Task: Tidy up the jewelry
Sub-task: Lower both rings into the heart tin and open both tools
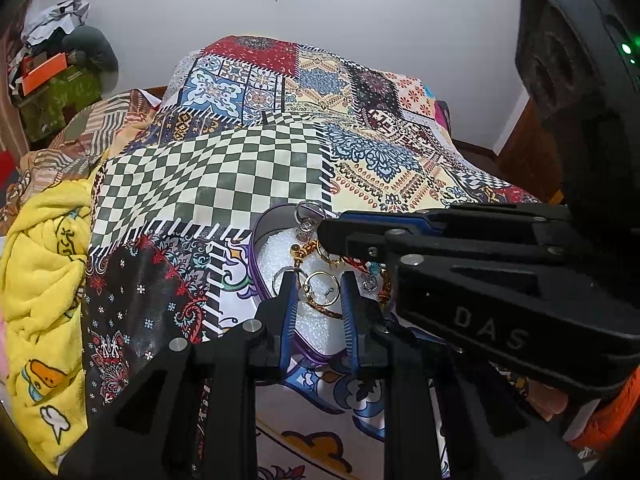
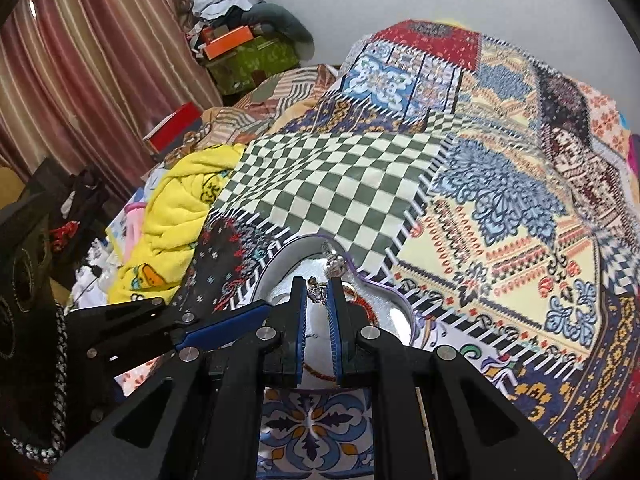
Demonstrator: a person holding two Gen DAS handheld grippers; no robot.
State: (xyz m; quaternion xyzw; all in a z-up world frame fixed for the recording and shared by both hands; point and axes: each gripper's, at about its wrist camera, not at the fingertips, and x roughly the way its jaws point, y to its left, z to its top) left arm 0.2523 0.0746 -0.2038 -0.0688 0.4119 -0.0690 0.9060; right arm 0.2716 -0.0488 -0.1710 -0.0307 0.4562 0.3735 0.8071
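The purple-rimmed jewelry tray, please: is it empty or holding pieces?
Holding pieces: jewelry tray has gold hoops and a silver pendant inside.

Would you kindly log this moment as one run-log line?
left tool: over gold ring | right tool: shut | tray: on bedspread, jewelry inside

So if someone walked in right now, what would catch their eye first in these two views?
Probably the loud patchwork bedspread that fills both views, with its green-and-cream checkered panel in the middle. Next, the purple-rimmed jewelry tray at its near edge, with rings, hoops and beaded pieces in a tangle, and the left gripper and right gripper both over it. A bright yellow cartoon blanket is bunched along the bed's left side.
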